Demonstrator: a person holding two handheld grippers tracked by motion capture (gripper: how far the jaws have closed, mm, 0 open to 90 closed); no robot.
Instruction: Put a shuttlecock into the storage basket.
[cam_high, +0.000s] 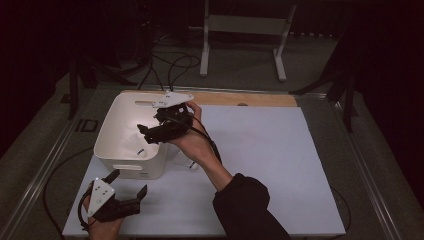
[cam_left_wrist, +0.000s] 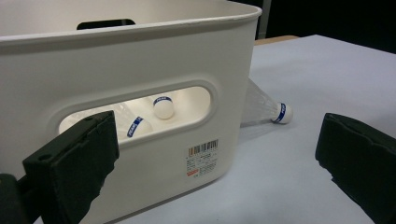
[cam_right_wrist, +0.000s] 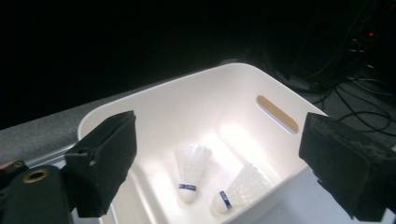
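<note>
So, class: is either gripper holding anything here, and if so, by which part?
Nothing is held. The right gripper hangs open over the bin with two shuttlecocks lying below its jaws. The left gripper is open and empty.

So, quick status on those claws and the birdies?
Right claw open over the white bin, empty. Two birdies inside. Left claw open, idle. One birdie on the table beside the bin; nothing blocking.
</note>
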